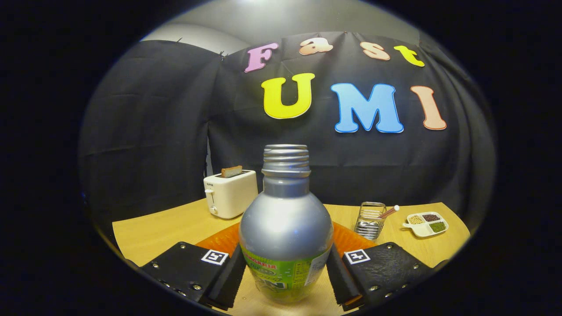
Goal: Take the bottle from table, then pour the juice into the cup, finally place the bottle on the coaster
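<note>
The bottle (285, 228), silver with a green label and its threaded mouth uncapped, stands upright between the fingers of the gripper (285, 274), with the orange coaster (351, 241) showing just behind it on both sides. The fingers stand close against the bottle's lower flanks, narrowed to about its width, but whether both pads truly press on it I cannot tell, since its bulge hides the contact. If the grip is only loose, the smooth rounded body may slip or twist as it rises. With the mouth open, any tilt or jolt could spill juice early. Behind the bottle to its left stands a white toaster (230, 193); behind it to its right are a wire basket (371, 219) and a divided dish (426, 224), well apart from it.
</note>
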A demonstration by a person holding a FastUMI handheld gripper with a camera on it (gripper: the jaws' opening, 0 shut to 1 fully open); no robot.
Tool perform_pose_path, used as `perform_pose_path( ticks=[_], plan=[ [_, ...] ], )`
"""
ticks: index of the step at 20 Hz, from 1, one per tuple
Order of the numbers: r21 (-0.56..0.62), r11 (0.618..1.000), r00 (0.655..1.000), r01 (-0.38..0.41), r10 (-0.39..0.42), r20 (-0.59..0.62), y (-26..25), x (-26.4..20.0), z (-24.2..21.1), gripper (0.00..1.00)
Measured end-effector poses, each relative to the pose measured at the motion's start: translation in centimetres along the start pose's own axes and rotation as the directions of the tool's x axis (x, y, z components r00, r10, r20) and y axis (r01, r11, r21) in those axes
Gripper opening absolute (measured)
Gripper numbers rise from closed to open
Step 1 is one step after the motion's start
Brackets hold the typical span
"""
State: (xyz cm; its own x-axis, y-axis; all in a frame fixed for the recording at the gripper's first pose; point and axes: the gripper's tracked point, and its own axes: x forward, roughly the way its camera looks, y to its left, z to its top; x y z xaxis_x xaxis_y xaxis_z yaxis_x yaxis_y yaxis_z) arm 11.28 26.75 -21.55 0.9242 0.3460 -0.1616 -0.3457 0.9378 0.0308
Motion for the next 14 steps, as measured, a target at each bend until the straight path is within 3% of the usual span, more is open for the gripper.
perform_pose_path(
  ticks=[14],
  plan=[
    [-0.051,0.998,0.997,-0.028,0.025,-0.068,1.6,4.8,-6.4,0.81]
  ],
)
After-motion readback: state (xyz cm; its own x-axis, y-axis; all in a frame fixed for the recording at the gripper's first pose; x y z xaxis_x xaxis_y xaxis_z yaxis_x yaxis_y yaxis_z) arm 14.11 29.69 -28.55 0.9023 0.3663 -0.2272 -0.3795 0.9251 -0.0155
